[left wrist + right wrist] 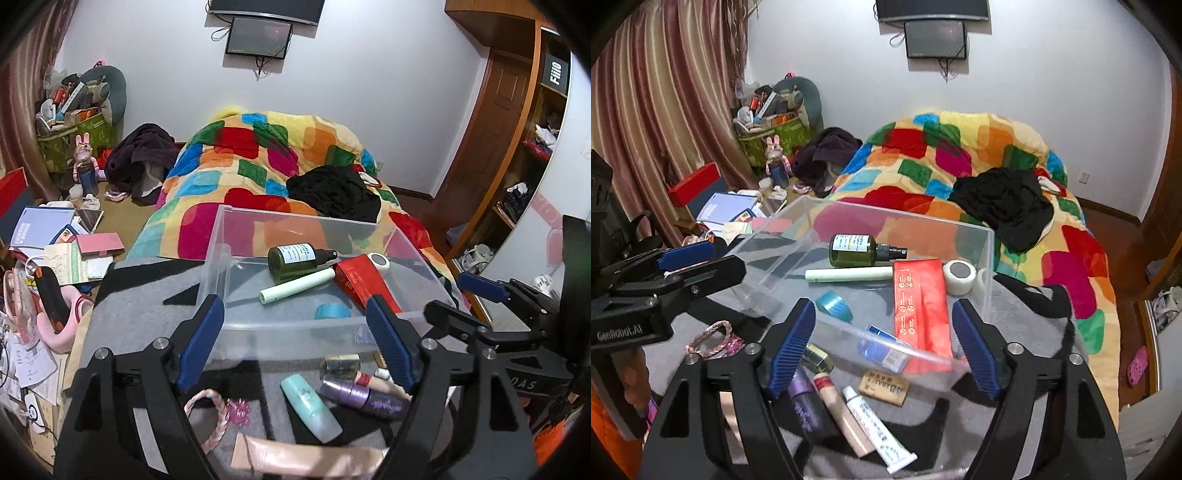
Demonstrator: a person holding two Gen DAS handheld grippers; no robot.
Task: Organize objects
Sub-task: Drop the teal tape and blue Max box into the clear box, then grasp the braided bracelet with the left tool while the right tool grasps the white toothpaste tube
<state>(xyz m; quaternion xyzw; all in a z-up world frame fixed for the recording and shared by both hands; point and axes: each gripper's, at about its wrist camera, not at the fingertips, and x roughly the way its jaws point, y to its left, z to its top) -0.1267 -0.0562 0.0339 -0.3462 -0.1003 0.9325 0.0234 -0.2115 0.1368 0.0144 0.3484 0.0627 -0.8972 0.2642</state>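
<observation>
Nearest, on the grey-and-black mat (1027, 306), loose tubes such as a white printed tube (877, 432) and a mint tube (310, 413) lie under both released, empty claws, the left gripper (295, 347) and right gripper (882, 347), just before the clear plastic box (988, 258) holding a green spray bottle (855, 251) and a red flat packet (921, 310).

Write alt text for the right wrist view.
Open right gripper hovers over a clear plastic bin holding a green spray bottle, red packet and tape roll; cosmetics tubes lie outside on grey cloth.
</observation>
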